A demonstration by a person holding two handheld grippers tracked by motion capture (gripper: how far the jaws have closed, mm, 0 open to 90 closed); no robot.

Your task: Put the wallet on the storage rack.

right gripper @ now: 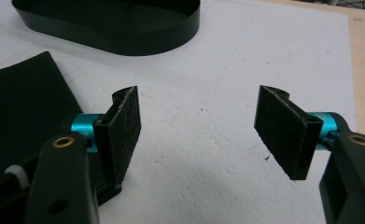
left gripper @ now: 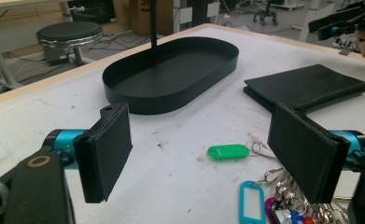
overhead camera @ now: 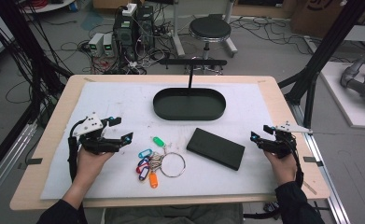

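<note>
Black tools gape — left tool (overhead camera: 118, 129), right tool (overhead camera: 260, 132) — facing inward.

No legible text, brand or number is visible. The key tags (overhead camera: 148, 164) carry no readable labels.

Surface (overhead camera: 54, 140): wood edge, white mat (overhead camera: 124, 100) on top. Black oval tray (overhead camera: 189, 114) at far centre, thin post rising from it. Beyond, on floor: round black stool (overhead camera: 210, 29), tangled cables, electronics boxes (overhead camera: 134, 23).
</note>
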